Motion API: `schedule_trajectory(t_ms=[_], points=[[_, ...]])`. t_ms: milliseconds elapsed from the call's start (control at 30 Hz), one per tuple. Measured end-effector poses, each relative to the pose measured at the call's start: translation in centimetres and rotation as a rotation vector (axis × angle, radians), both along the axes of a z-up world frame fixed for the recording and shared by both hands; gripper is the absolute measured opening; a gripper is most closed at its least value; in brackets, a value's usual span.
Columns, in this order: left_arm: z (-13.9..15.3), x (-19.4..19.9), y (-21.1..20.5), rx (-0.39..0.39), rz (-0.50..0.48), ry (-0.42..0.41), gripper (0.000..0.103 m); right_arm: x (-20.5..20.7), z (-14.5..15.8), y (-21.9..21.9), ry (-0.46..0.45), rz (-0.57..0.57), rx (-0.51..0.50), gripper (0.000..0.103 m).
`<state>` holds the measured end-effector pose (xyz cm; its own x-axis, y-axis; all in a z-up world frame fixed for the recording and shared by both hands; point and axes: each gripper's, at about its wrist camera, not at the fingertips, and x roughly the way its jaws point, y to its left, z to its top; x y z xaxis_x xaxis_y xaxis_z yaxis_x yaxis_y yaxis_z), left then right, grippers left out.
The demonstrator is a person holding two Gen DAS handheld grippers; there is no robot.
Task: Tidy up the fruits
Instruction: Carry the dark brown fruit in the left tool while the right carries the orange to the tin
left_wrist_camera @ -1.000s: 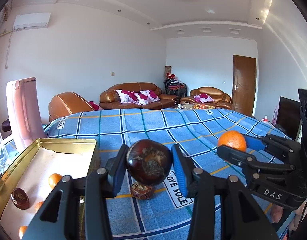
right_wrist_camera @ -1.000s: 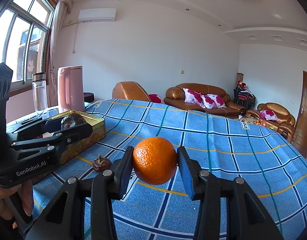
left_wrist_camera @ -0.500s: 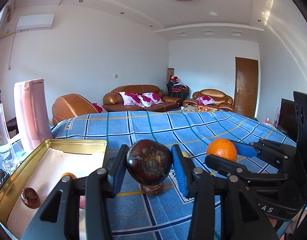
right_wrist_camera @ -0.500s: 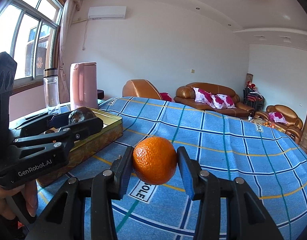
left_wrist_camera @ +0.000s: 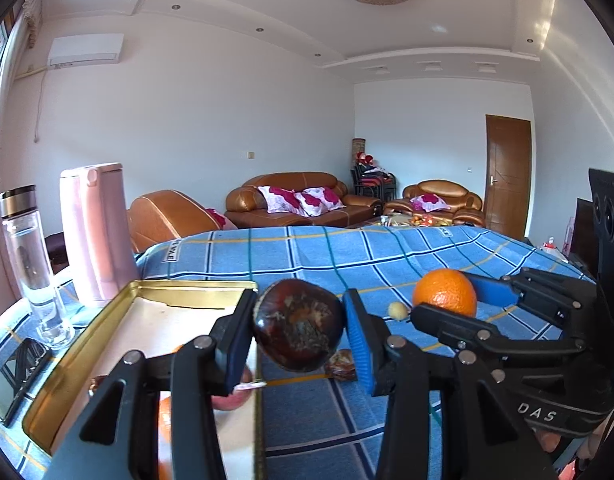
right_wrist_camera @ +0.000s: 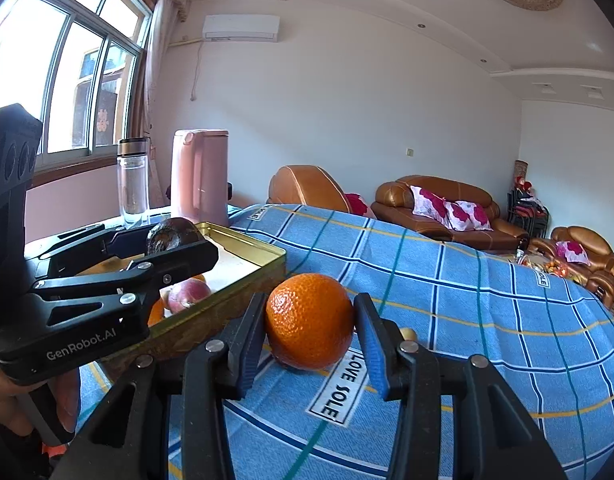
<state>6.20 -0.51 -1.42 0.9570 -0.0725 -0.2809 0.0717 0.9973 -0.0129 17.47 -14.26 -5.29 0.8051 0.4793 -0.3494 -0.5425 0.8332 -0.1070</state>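
My left gripper [left_wrist_camera: 298, 320] is shut on a dark brown round fruit [left_wrist_camera: 297, 334] and hangs over the right rim of the gold tin tray [left_wrist_camera: 187, 285]. Just to its right, my right gripper [right_wrist_camera: 310, 328] is shut on an orange [right_wrist_camera: 309, 320], above the blue checked cloth beside the tray's wall [right_wrist_camera: 227, 300]. In the right wrist view the left gripper [right_wrist_camera: 175, 240] shows over the tray with the dark fruit [right_wrist_camera: 169, 234]. A red apple [right_wrist_camera: 185, 294] and small oranges [left_wrist_camera: 165, 416] lie in the tray.
A small brown fruit [left_wrist_camera: 341, 366] and a small yellowish one [left_wrist_camera: 398, 310] lie on the cloth near the tray. A pink kettle [left_wrist_camera: 97, 232], a glass bottle [left_wrist_camera: 31, 264] and a phone [left_wrist_camera: 15, 376] stand left of the tray. A hand [right_wrist_camera: 11, 400] holds the left gripper.
Both grippers have carried their fruit leftward toward the tray. The left one now hangs at the tray's right rim and the right one is close beside the tray's wall.
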Motion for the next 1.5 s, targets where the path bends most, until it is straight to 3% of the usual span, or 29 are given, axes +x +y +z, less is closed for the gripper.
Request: schedule_trajectory(t_ms=[1500], points=[[-2.1,-1.7,11.0,0.006,0.237,0.078,0.045,-1.6,-1.1,11.2,0.03,0.236,-0.097,0.046]])
